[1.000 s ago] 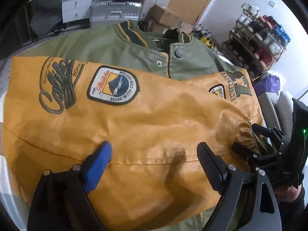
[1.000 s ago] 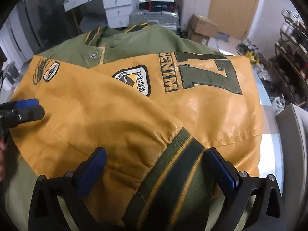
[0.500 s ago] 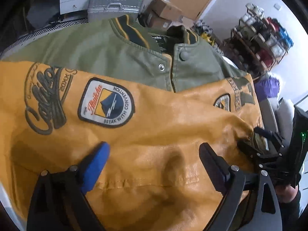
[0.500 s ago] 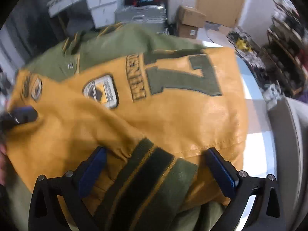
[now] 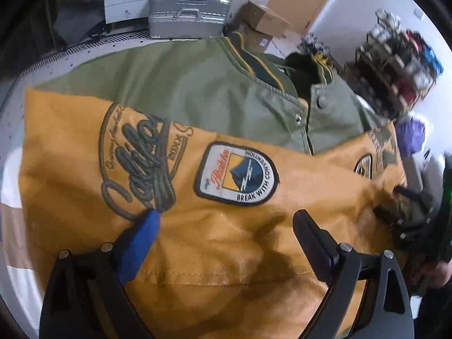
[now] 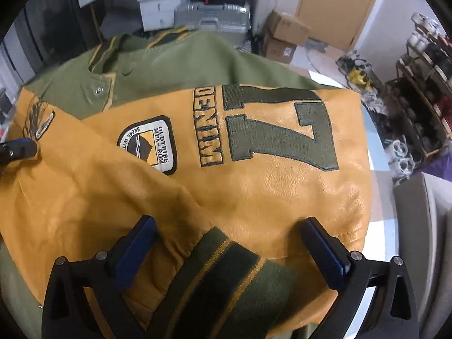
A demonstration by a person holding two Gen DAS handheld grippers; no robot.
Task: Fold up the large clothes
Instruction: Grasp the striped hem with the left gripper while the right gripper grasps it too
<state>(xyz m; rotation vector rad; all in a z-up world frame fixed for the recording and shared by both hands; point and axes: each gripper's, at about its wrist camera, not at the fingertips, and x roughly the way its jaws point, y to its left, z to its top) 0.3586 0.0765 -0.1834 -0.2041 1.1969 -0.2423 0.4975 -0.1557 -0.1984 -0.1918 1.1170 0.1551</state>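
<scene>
Both tongs point(image 5: 226, 226) point(image 6: 226, 231) down over jacket point(image 6: 268, 192)

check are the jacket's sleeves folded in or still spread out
Folded in. Both yellow sleeves lie crossed over the green jacket front, one striped cuff resting on the other sleeve.

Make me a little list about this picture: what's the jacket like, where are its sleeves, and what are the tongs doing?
garment: green varsity jacket, lying front up
sleeves: two yellow sleeves folded across the body
cuff: striped knit cuff, between the right tongs' fingers
left tongs: open over a sleeve
right tongs: open, gripping nothing
behind: silver suitcase, cardboard boxes
</scene>
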